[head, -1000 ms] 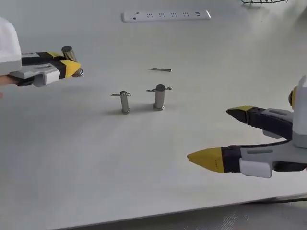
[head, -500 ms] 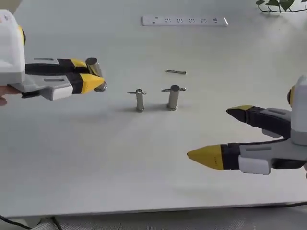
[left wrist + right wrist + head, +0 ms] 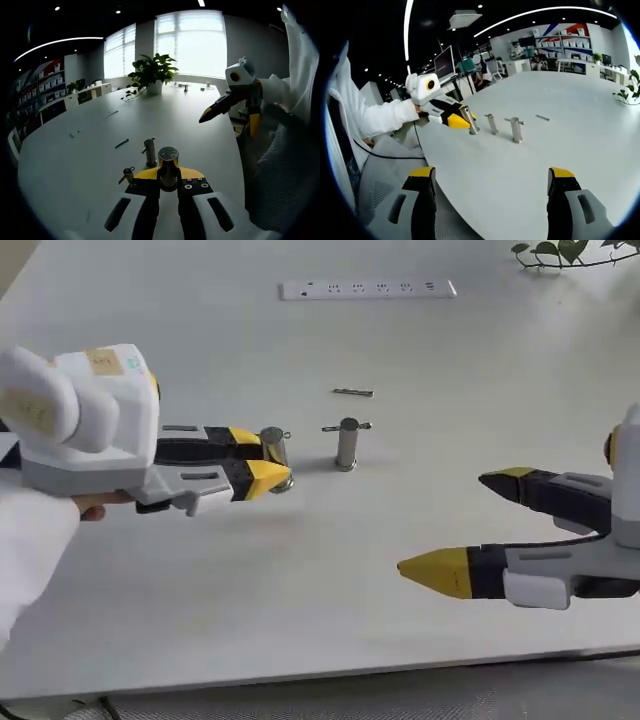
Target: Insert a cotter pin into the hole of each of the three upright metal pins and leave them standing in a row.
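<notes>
My left gripper (image 3: 265, 457) is shut on a bare metal pin (image 3: 272, 446) held upright, its lower end close to the white table (image 3: 330, 570). Right behind its tip stands a second pin, mostly hidden, with its cotter pin's ring (image 3: 285, 435) showing. A third pin (image 3: 347, 443) stands to the right with a cotter pin through it. One loose cotter pin (image 3: 352, 393) lies farther back. The left gripper view has the held pin (image 3: 168, 162) between the jaws of the left gripper (image 3: 168, 175) and two standing pins (image 3: 150, 152) (image 3: 129, 174). My right gripper (image 3: 441, 523) hovers open at the near right.
A white power strip (image 3: 367, 289) lies at the far edge of the table. Plant leaves (image 3: 565, 252) reach in at the far right corner. A white sleeve (image 3: 25, 540) covers the near left. The table's front edge runs just below the right gripper.
My left gripper has carried the bare pin to the right, from the far left up beside the two standing pins. The right gripper has stayed in place, open.
</notes>
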Motion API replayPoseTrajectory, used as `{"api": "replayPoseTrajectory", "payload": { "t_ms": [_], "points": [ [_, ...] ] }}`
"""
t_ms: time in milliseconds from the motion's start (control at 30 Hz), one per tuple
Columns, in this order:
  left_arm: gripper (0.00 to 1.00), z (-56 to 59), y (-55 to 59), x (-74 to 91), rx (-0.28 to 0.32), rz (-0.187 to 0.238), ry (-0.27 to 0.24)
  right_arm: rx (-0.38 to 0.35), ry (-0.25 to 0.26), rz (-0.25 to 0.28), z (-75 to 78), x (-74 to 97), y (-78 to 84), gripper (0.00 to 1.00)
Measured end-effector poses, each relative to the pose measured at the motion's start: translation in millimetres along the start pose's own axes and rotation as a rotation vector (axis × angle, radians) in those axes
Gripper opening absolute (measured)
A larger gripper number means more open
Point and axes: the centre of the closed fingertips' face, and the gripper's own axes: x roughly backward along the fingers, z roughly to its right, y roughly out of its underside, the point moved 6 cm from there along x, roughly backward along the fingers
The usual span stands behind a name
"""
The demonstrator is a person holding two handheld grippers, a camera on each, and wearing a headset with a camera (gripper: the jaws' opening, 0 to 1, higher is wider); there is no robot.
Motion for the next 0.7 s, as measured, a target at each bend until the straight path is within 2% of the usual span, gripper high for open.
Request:
{"api": "replayPoseTrajectory", "payload": {
  "t_ms": [167,333,467,700],
  "points": [
    [0.10,2.1,2.5,-18.5,0.003,-0.024,0.000,-0.011,0.009,-0.001,2.6,1.8,1.1,0.91],
    [0.10,5.4,6.1,-28.0,0.015,-0.033,0.007,-0.019,0.011,-0.007,4.0,1.7,2.8,0.91],
    [0.10,11.5,9.7,-35.5,0.018,-0.038,0.015,-0.020,0.007,-0.011,4.3,1.0,3.2,0.91],
    [0.10,23.0,18.8,-48.2,0.012,-0.078,0.037,-0.020,0.001,-0.019,5.8,0.4,3.3,0.91]
  ]
}}
